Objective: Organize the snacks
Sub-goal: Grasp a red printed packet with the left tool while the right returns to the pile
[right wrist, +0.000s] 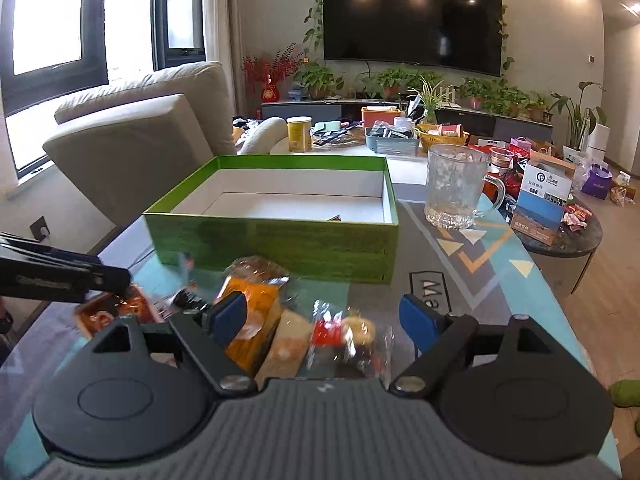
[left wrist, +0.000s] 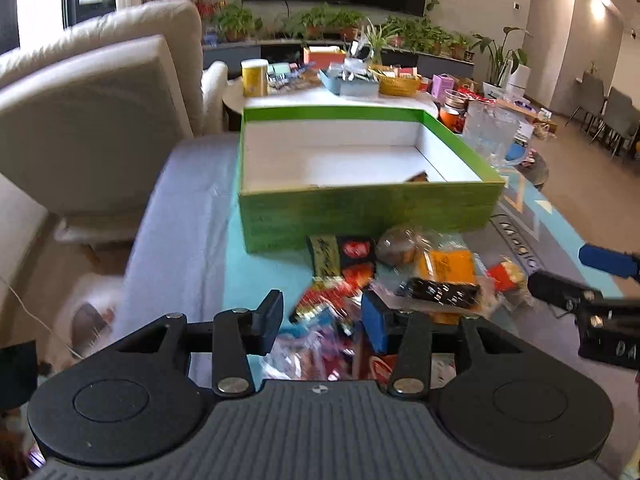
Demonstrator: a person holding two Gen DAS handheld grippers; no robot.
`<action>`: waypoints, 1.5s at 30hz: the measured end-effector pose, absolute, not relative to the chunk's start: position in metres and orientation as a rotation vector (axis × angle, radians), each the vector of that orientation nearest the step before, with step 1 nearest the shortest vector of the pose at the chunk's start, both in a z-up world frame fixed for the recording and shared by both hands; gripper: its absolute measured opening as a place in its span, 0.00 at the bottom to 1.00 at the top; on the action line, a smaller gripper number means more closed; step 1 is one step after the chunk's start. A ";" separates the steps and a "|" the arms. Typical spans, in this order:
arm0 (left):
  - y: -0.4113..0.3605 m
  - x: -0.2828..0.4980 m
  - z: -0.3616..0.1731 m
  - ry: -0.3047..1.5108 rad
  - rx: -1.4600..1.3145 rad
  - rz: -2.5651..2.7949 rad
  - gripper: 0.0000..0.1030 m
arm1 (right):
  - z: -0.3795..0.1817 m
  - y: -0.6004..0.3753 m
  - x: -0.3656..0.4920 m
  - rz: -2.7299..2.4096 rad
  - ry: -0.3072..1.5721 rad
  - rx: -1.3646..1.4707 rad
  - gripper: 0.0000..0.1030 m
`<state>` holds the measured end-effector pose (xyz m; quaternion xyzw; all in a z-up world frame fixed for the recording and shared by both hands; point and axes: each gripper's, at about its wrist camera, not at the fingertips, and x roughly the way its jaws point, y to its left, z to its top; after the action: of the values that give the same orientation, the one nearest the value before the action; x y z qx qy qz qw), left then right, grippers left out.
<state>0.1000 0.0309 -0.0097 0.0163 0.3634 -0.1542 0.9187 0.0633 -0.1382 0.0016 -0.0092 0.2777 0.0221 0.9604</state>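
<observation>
A green box (left wrist: 360, 216) (right wrist: 272, 240) with a white inside stands on the patterned table; one small dark snack (left wrist: 418, 177) (right wrist: 335, 218) lies in its near right corner. A pile of wrapped snacks (left wrist: 404, 272) (right wrist: 256, 304) lies loose in front of the box. My left gripper (left wrist: 324, 320) hovers open over the near left part of the pile, with nothing pinched between its fingers. My right gripper (right wrist: 322, 320) is open wide above an orange packet (right wrist: 250, 320) and a clear-wrapped cake (right wrist: 352, 332), holding nothing. Each gripper shows at the edge of the other's view.
A glass mug (right wrist: 456, 192) (left wrist: 490, 132) stands right of the box. Behind are a cluttered white table with a yellow tin (right wrist: 299, 134) and baskets, and a round side table (right wrist: 568, 236) with cartons at the right. A beige sofa (left wrist: 100, 112) is at the left.
</observation>
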 end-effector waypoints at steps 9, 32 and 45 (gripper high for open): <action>0.042 0.082 -0.008 0.763 -0.072 -0.368 0.41 | -0.010 -0.139 0.031 0.065 0.601 0.002 0.47; 0.047 0.054 0.009 0.637 -0.098 -0.448 0.02 | -0.041 -0.105 -0.016 0.286 0.741 -0.102 0.48; 0.052 0.051 0.013 0.627 -0.101 -0.425 0.02 | -0.041 -0.086 0.000 0.345 0.841 0.054 0.48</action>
<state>0.0515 0.0519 0.0125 -0.0492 0.3061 -0.2072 0.9279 -0.0003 -0.0857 -0.0406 0.0259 0.4063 0.1668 0.8980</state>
